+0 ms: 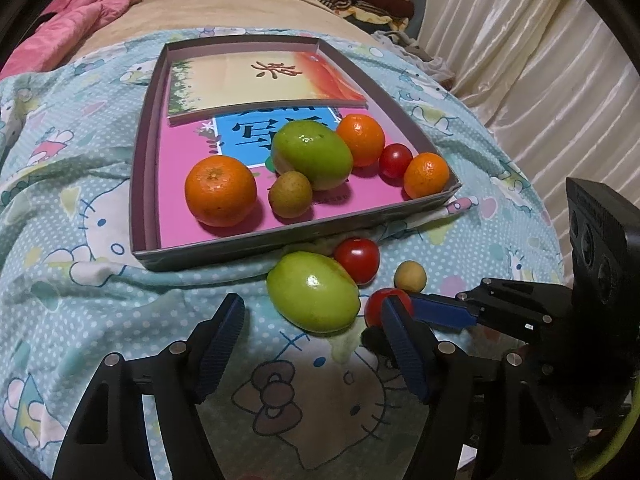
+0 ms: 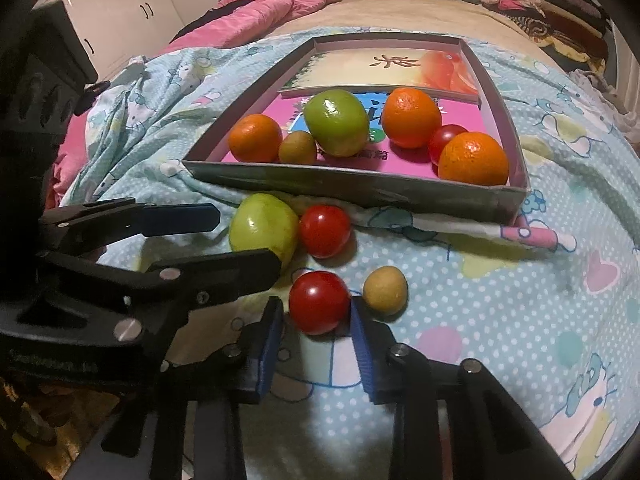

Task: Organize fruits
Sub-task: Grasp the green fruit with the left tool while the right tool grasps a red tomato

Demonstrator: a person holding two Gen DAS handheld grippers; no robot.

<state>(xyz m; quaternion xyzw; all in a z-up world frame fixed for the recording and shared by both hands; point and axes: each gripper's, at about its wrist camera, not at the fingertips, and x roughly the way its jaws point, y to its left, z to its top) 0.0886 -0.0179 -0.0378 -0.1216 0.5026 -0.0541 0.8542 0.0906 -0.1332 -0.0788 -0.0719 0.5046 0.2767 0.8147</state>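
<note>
Bed w/ cartoon-print sheet (image 2: 500,280). Shallow box (image 1: 224,252) on the sheet, holds books plus fruit: 3 oranges, 1 green fruit, 1 small brown fruit, 1 tomato.

Outside the box, near its front wall, 4 loose fruits on the sheet: big green fruit (image 2: 264,228), touching it tomato A (image 2: 325,231), nearer the cams tomato B (image 2: 319,302), and just beside B a small tan fruit (image 2: 385,290).

R gripper (image 2: 316,316): pads either side of tomato B, jaws narrow. Right pad looks to meet the tomato's edge, small gap on the left pad side, so not clamped yet as far as I can see. Tomato B sits on the sheet.

L gripper (image 1: 310,322): jaws wide apart, tips at the near end of the big green fruit, nothing held. In L wrist view its right finger (image 1: 404,344) covers part of tomato B, and the R gripper's blue finger comes in from the right side.
</note>
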